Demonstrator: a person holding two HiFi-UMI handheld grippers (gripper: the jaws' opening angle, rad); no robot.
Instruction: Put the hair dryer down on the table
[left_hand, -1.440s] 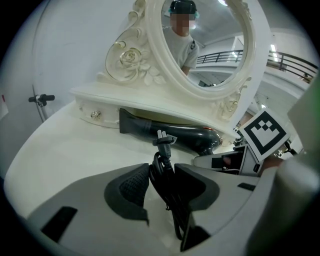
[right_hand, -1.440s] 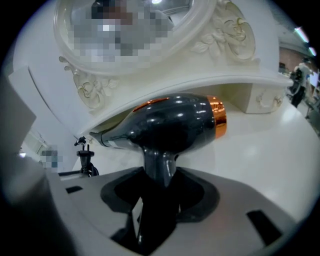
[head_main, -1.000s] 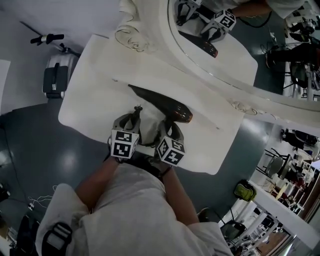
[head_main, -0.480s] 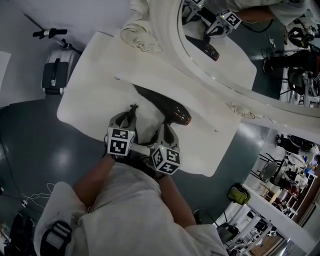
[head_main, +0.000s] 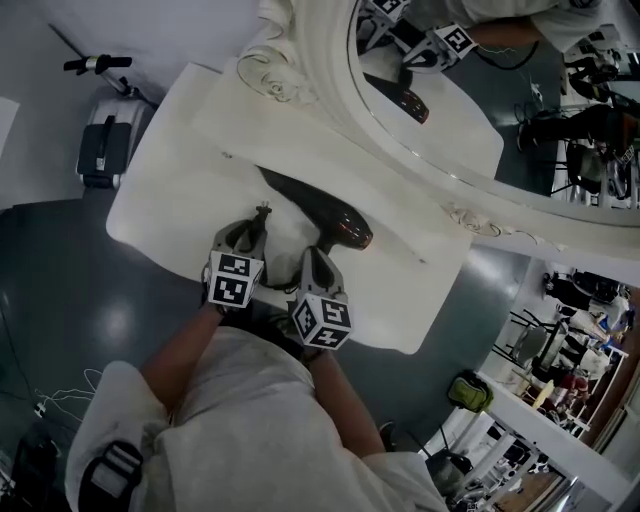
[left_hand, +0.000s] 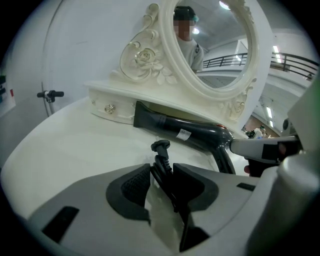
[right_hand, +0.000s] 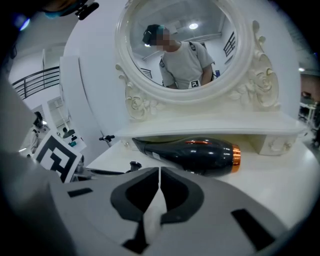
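The black hair dryer (head_main: 330, 215) with a copper end ring lies on its side on the white table (head_main: 190, 150), just in front of the mirror's base. In the right gripper view the hair dryer (right_hand: 200, 152) lies a short way beyond my right gripper (right_hand: 159, 172), whose jaws are shut with nothing between them. My left gripper (left_hand: 161, 170) is shut on the dryer's black cord, and the plug (left_hand: 161, 146) sticks up past its fingertips. In the head view the left gripper (head_main: 258, 215) and the right gripper (head_main: 315, 255) sit side by side near the table's front edge.
An ornate white oval mirror (head_main: 450, 90) stands at the back of the table on a low base with a small drawer (left_hand: 107, 107). A grey suitcase (head_main: 100, 145) stands on the floor to the left. Bare tabletop lies left of the dryer.
My right gripper has drawn back a little from the dryer toward the table's front edge. The dryer lies still, and the left gripper keeps its hold on the cord.
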